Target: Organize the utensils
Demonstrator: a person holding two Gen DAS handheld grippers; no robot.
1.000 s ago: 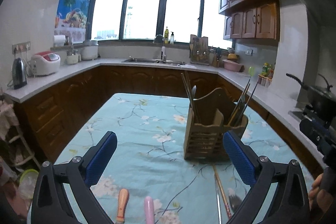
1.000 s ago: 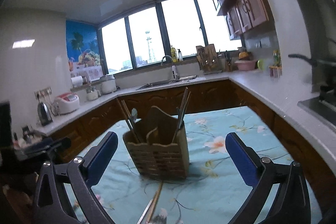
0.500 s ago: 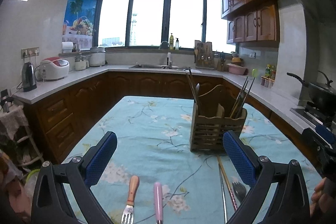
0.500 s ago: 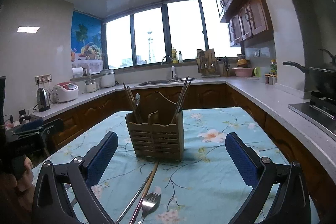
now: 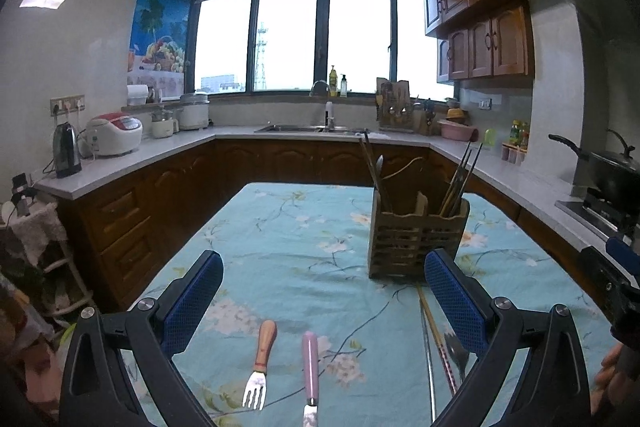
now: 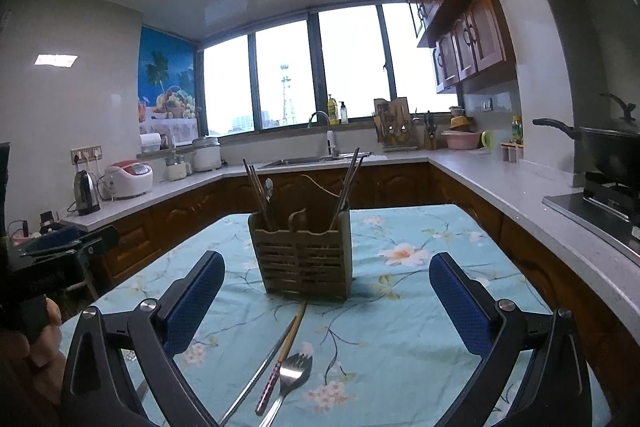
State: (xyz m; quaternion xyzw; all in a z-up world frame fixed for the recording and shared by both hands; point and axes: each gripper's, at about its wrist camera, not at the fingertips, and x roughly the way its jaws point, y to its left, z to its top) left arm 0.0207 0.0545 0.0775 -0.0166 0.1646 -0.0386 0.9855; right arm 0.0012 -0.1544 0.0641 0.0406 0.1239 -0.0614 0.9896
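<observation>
A slatted wooden utensil holder (image 5: pixel 414 241) stands on the floral tablecloth; it also shows in the right wrist view (image 6: pixel 306 253), holding chopsticks and a spoon. My left gripper (image 5: pixel 324 291) is open and empty, above a wooden-handled fork (image 5: pixel 260 367) and a pink-handled knife (image 5: pixel 310 371). Chopsticks (image 5: pixel 436 343) lie to its right. My right gripper (image 6: pixel 326 291) is open and empty, above a metal fork (image 6: pixel 290 377), a wooden chopstick (image 6: pixel 286 347) and a metal chopstick (image 6: pixel 256 377) that lie in front of the holder.
The table (image 5: pixel 304 227) is ringed by a U-shaped counter with a kettle (image 5: pixel 66 155), a rice cooker (image 5: pixel 116 133), a sink (image 5: pixel 312 127) and a wok on the stove (image 5: pixel 612 171). The other gripper shows at each view's edge (image 6: pixel 60 247).
Both grippers have drawn back from the holder and tilted down a little. More of the loose utensils on the cloth have come into view. Both stay open.
</observation>
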